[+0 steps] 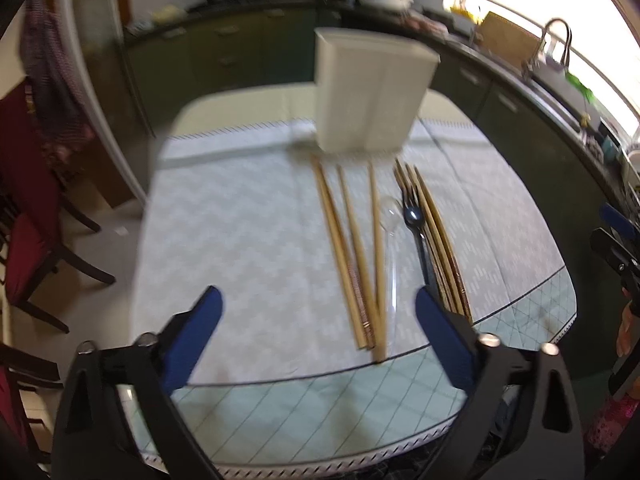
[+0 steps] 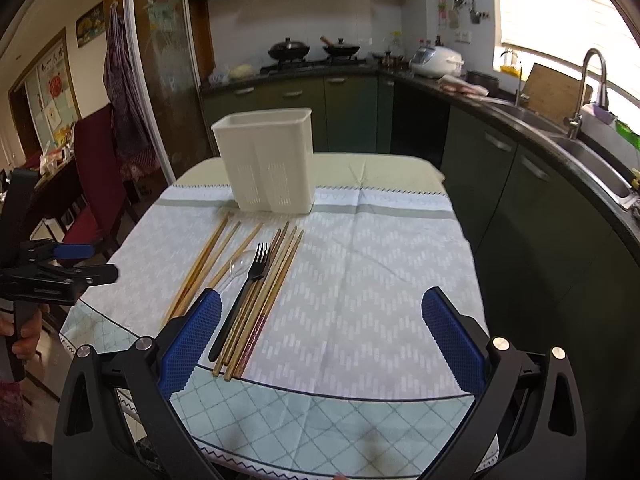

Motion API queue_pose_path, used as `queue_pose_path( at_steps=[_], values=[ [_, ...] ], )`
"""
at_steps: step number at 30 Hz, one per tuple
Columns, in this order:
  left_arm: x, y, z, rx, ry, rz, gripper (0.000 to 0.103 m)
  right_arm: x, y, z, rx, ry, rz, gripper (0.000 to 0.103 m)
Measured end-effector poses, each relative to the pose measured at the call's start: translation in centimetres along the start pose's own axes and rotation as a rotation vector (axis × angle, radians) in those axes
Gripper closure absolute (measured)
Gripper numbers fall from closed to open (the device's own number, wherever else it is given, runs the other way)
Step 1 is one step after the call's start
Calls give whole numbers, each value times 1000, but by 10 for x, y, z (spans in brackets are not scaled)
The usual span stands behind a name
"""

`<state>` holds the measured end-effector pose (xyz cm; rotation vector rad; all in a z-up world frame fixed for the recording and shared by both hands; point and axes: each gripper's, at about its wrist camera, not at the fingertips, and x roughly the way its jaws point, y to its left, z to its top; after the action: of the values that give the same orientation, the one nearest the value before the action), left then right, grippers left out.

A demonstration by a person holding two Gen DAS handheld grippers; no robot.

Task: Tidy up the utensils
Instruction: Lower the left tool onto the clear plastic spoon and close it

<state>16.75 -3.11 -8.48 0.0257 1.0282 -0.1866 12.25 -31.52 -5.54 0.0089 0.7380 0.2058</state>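
Near the surface's front edge: left hand-held gripper wide open, nothing held, tilted steeply down over the chopsticks. Right hand-held gripper likewise open and empty, above bare cloth. Mid-surface: clear spoon and black fork among the chopsticks. Toward the far edge: upright white utensil holder, contents not visible.

Both views overlook table

Left gripper tilted steeply down, blue pads wide apart, nothing between. Right gripper angled down, jaws wide, empty. A hand grips the left gripper's handle.
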Motion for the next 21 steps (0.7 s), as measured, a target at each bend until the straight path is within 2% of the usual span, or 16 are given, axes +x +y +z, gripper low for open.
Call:
queue_pose_path(
  at_steps=[1,2,6,9,12,16,19,21],
  values=[
    [11,-4,6,4,34,-20,32,9,0,4,6,26,7,9],
    [18,-8,11,10,59,-37,36,17,-1,7,10,50,14,12],
    [45,-33,28,64,130,-75,40,44,-9,19,42,109,19,35],
    [63,-51,37,90,181,-107,50,56,-14,23,52,134,17,45],
    [78,-63,45,109,213,-109,58,59,-15,25,48,141,13,47],
    [96,-75,51,124,263,-128,75,64,-14,26,42,155,12,48],
    [106,-81,54,138,282,-114,79,70,-8,26,15,176,1,61],
    [113,-82,56,134,292,-104,79,77,-1,27,-10,195,-1,66]
  ],
)
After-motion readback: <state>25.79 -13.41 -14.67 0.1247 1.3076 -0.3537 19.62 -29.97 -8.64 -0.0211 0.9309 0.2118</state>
